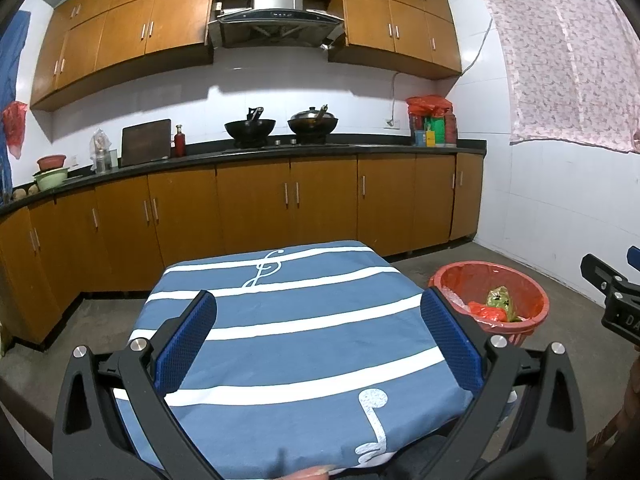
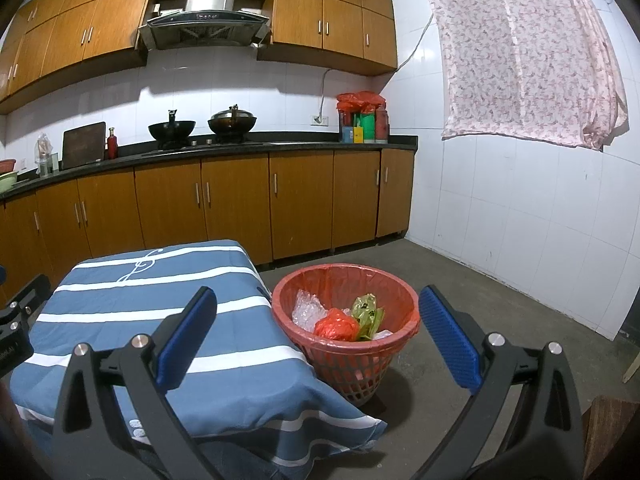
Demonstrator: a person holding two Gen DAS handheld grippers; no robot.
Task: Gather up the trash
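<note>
**Both grippers up and empty, trash sitting in the basket**

Starting on the left: the left gripper [image 1: 316,336] is held level over the near half of the surface [image 1: 280,320], the one under the blue cloth with white stripes and music notes. Its jaws are spread wide with nothing between them, and the blue pads [image 1: 188,344] frame the striped cloth. A fingertip of the person shows at the bottom edge of that view.

Moving right, the right gripper [image 2: 320,336] hangs past the right edge of the surface, also level and pointing forward, jaws released and empty. Its left pad sits over the cloth's right edge, its right pad over the concrete floor [image 2: 500,280].

Between those pads is the red basket [image 2: 408,320], lined with a red bag, standing on the floor just beside the right edge of the surface. Inside it: a crumpled clear plastic [image 2: 306,310], a red bag wad [image 2: 336,326] and a green wrapper [image 2: 366,308].
</note>
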